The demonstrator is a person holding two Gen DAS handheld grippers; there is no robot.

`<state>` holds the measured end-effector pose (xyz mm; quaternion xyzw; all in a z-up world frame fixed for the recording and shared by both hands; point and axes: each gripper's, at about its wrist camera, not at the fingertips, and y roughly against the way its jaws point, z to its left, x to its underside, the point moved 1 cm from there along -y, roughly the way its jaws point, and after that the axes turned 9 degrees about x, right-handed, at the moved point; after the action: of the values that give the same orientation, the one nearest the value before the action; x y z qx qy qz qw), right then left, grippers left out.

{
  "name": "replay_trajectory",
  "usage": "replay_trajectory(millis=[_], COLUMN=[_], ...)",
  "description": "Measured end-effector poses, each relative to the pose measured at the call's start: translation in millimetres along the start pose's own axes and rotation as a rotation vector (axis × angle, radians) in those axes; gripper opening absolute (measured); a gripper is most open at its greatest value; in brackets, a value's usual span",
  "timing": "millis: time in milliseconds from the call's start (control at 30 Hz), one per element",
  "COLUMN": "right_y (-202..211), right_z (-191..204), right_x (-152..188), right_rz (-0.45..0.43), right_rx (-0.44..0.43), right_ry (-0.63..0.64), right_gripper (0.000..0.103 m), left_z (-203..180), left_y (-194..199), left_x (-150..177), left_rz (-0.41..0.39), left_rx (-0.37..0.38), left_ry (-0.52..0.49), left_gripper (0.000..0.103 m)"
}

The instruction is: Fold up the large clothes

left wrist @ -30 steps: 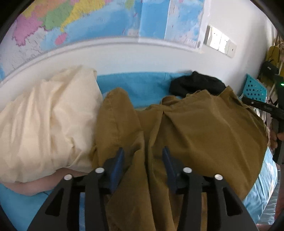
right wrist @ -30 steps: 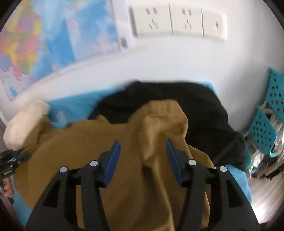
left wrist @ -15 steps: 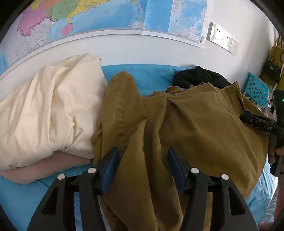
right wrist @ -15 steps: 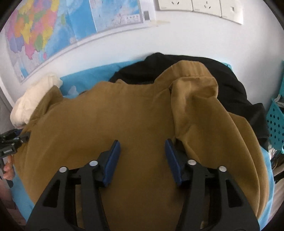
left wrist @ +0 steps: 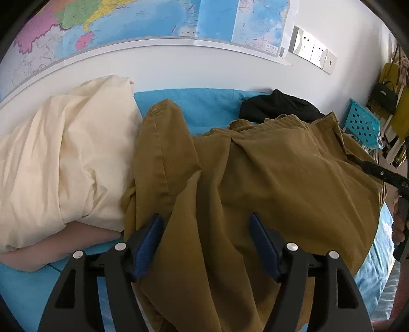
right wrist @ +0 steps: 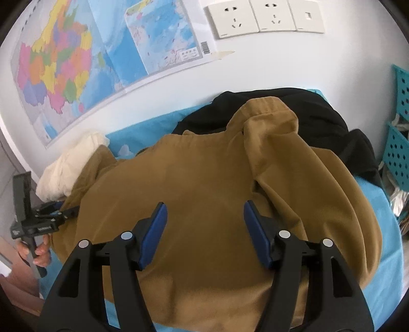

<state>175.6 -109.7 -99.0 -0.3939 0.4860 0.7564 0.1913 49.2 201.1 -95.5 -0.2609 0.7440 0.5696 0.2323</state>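
A large mustard-brown garment (left wrist: 281,173) lies spread on the blue bed sheet (left wrist: 199,104), with a sleeve folded over at its left. It also fills the right wrist view (right wrist: 204,184). My left gripper (left wrist: 204,229) is open above the garment's near left part, holding nothing. My right gripper (right wrist: 204,217) is open above the garment's middle, holding nothing. The right gripper shows at the right edge of the left wrist view (left wrist: 383,176). The left gripper shows at the left edge of the right wrist view (right wrist: 51,214).
A cream duvet or pillow (left wrist: 58,158) lies left of the garment. A black garment (right wrist: 319,115) lies behind it by the wall. Teal baskets (right wrist: 398,150) stand at the right. A map (left wrist: 153,20) and wall sockets (right wrist: 263,15) are on the wall.
Both grippers have drawn back and up from the garment. The left gripper's jaws have opened wider, and the garment now lies flatter on the bed.
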Motion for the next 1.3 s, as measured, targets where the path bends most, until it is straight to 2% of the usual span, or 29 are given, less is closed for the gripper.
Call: replay_trajectory(millis=[200,367,500,567,667,767,867,900,1033,1233,1300], right_y=[16.5,34.7,31.3,22.8,-4.2,-4.5,13.5,24.2,54.7,85.6,90.7], right_z=[8.0,17.9,24.0,27.0,23.7,24.8,22.3,19.1,12.4,0.2,-5.8], right_x=[8.6,18.3,29.4,31.5,34.8,36.0,34.6,34.0,36.1,50.3,58.0], right_rz=[-0.014,-0.021,0.0,0.012,0.075,0.078,0.048,0.035,-0.003,0.002,0.021], right_rx=[-0.024,0.001,0.004,0.019,0.061,0.064,0.017,-0.024,-0.08,-0.168,-0.19], right_ry=[-0.032,0.015,0.051,0.076,0.067,0.053,0.01,-0.017,-0.054,-0.13,-0.165], right_gripper=[0.065,0.066,0.066,0.065,0.056,0.055,0.056,0.058,0.063,0.066,0.067], left_z=[0.6,6.1,3.8,4.1,4.9,5.6,5.9,6.5,12.7,18.4,20.5], left_y=[10.1,30.0,36.1,32.9,26.6,18.8,29.9,36.4,63.6,86.1,91.6], left_x=[8.1,17.8,27.1,30.3,32.5,32.4,33.1,34.7,47.8,72.6,83.9], left_rz=[-0.042,-0.083,-0.088,-0.075,-0.07,-0.046,-0.055,-0.067,-0.098,-0.09,-0.069], left_rx=[0.022,0.061,0.034,0.005,-0.018,-0.044,-0.053,-0.041,0.01,0.044,0.082], left_ry=[0.002,0.051,0.027,0.013,-0.001,0.006,0.025,0.032,0.075,0.127,0.16], left_gripper=[0.07,0.07,0.07,0.065,0.065,0.066,0.065,0.066,0.068,0.068,0.068])
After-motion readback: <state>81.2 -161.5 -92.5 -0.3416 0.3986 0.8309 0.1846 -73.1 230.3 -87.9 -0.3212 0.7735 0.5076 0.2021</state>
